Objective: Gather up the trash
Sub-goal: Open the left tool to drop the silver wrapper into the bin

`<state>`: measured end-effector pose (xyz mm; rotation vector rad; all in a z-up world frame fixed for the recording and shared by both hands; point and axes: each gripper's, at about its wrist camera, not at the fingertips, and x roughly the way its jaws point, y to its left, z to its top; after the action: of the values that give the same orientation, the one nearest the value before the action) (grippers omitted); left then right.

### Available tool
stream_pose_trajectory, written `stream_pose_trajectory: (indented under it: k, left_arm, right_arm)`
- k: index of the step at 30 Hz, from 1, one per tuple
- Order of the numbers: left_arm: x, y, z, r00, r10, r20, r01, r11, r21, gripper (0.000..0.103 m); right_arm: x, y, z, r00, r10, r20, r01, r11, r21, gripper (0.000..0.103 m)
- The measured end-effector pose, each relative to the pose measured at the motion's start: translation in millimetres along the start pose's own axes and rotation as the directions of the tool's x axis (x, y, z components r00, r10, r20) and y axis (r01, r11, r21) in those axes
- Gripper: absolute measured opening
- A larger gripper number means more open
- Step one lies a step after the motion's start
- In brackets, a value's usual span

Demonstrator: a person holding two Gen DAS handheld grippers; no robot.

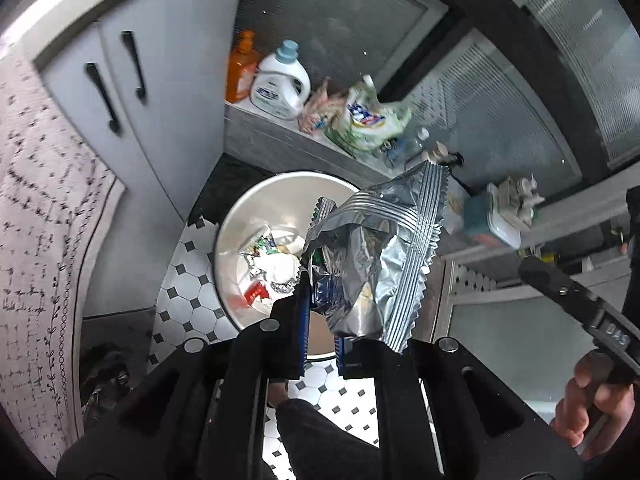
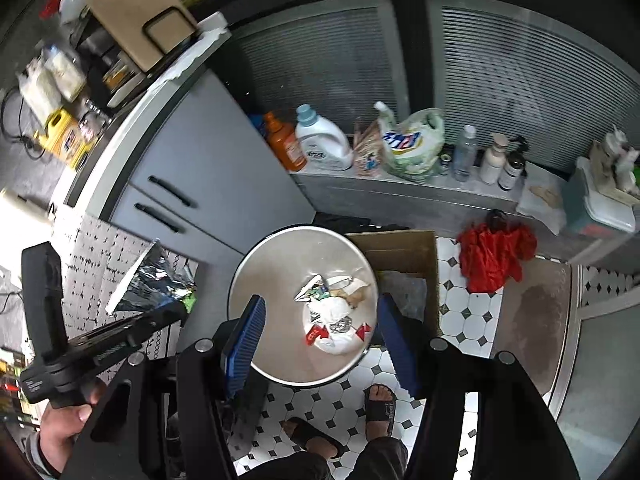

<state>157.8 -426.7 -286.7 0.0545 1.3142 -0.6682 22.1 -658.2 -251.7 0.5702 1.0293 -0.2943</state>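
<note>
My left gripper (image 1: 322,320) is shut on a crumpled silver foil snack bag (image 1: 376,252) and holds it above the round steel trash bin (image 1: 240,220). The bin holds several wrappers and white paper scraps (image 1: 268,268). In the right wrist view the bin (image 2: 272,272) stands on the tiled floor, seen between the blue pads of my right gripper (image 2: 320,344), which is open and empty above it. The left gripper with the foil bag (image 2: 148,284) shows at the left of that view, beside the bin.
A cardboard box (image 2: 404,252) stands right of the bin. A red bag (image 2: 494,254) lies on the floor. Detergent bottles (image 2: 320,140) and a green bag (image 2: 412,148) line a low ledge. Grey cabinets (image 2: 192,184) stand left. The person's sandalled feet (image 2: 380,400) are below.
</note>
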Motion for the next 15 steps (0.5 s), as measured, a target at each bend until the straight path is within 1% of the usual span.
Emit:
stream_pose_trajectory:
  k: [1, 2, 3, 4, 6, 8, 10, 11, 15]
  left_arm:
    - [4, -4, 1, 1.000, -0.010, -0.013, 0.010, 1.000, 0.004, 0.019]
    - [6, -5, 2, 1.000, -0.017, -0.019, 0.017, 1.000, 0.005, 0.023]
    - [9, -8, 3, 0.999, -0.019, -0.025, 0.020, 1.000, 0.010, 0.035]
    - [10, -10, 3, 0.999, -0.017, -0.028, 0.017, 1.000, 0.015, 0.049]
    - [10, -13, 4, 0.999, -0.024, -0.022, 0.024, 0.999, 0.022, 0.061]
    - [10, -13, 4, 0.999, -0.037, -0.024, 0.038, 0.999, 0.022, 0.065]
    - [7, -11, 5, 0.999, -0.045, -0.022, 0.045, 0.999, 0.010, 0.072]
    - [6, -9, 5, 0.999, -0.046, -0.017, 0.047, 0.999, 0.005, 0.074]
    - [-11, 4, 6, 0.999, -0.026, 0.021, 0.027, 1.000, -0.009, 0.079]
  right_arm:
    - [-2, -4, -1, 1.000, -0.002, 0.004, 0.002, 1.000, 0.010, 0.058]
    - [-4, -7, -1, 1.000, -0.003, 0.007, 0.003, 1.000, 0.015, 0.058]
    - [-6, -9, -1, 1.000, -0.005, 0.011, 0.005, 1.000, 0.019, 0.058]
    - [-7, -11, -2, 1.000, -0.005, 0.012, 0.005, 1.000, 0.022, 0.058]
    - [-8, -13, -2, 1.000, -0.004, 0.014, 0.004, 1.000, 0.029, 0.058]
    - [-8, -14, -2, 1.000, -0.003, 0.013, 0.002, 1.000, 0.030, 0.058]
    - [-6, -12, -2, 1.000, 0.001, 0.010, -0.002, 1.000, 0.028, 0.058]
    - [-4, -10, -2, 1.000, 0.005, 0.009, -0.005, 1.000, 0.026, 0.058]
    - [0, 1, -1, 1.000, 0.021, 0.007, -0.022, 1.000, 0.010, 0.061]
